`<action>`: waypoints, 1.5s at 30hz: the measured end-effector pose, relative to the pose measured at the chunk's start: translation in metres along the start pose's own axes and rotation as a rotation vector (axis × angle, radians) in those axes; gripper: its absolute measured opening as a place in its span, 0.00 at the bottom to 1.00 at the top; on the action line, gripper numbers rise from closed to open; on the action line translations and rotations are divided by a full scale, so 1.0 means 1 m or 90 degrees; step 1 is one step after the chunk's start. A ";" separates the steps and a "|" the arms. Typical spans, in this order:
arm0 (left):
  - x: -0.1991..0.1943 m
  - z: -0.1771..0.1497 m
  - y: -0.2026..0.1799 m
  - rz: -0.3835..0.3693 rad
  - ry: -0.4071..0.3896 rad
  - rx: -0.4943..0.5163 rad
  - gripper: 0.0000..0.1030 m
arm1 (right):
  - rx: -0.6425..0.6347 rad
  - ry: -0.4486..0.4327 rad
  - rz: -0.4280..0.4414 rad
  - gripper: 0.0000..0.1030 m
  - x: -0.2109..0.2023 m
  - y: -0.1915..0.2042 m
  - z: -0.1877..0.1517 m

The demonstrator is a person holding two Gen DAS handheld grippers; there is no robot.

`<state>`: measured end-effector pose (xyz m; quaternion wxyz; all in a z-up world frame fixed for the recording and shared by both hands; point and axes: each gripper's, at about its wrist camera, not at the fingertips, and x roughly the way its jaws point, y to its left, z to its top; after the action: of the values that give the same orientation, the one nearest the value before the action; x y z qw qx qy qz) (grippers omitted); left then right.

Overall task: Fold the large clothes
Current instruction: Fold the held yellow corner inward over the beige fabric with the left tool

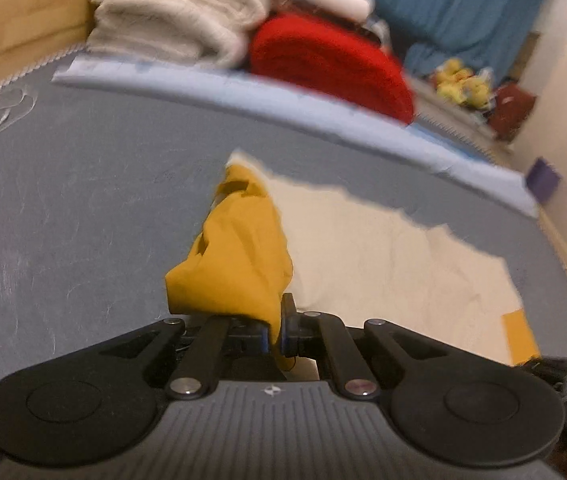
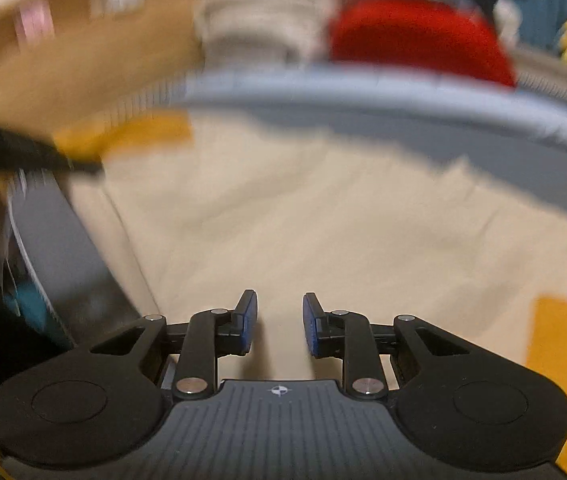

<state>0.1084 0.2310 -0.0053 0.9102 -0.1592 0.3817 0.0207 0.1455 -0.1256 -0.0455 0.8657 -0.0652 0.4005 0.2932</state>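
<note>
- Garment (image 1: pixel 395 256), cream with mustard-yellow sleeves, lies spread on the grey bed (image 1: pixel 83 200), its long axis running from the left gripper (image 1: pixel 275 330) toward the far right.
- Left jaws pinch a bunched yellow sleeve (image 1: pixel 239 256).
- Right gripper (image 2: pixel 279 322) hovers over cream cloth, jaws moderately apart, holding nothing.

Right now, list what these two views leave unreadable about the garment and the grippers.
- Left wrist view: the left gripper and bunched yellow sleeve hide what lies beneath.
- Right wrist view: motion blur smears the cream garment; frame edges crop it.
- Right gripper: contact with the cloth unclear.
</note>
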 end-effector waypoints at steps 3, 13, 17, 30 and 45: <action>0.018 0.001 0.001 -0.010 0.036 -0.021 0.06 | -0.035 0.121 -0.045 0.24 0.053 0.011 -0.006; 0.029 0.004 -0.013 0.032 0.020 0.028 0.06 | -0.022 0.015 -0.080 0.21 0.014 0.013 0.004; 0.023 0.003 -0.023 0.044 0.002 0.028 0.06 | 0.009 -0.057 -0.121 0.21 -0.040 -0.017 -0.004; -0.009 0.004 -0.104 0.066 -0.047 0.148 0.06 | 0.157 -0.198 -0.217 0.21 -0.187 -0.104 -0.051; -0.001 0.017 -0.134 -0.007 -0.074 0.089 0.04 | 0.245 -0.221 -0.260 0.21 -0.156 -0.126 -0.042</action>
<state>0.1410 0.1088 0.0435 0.9399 -0.0956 0.3279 -0.0019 0.1094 -0.3144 0.0250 0.9583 0.0715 0.2738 0.0397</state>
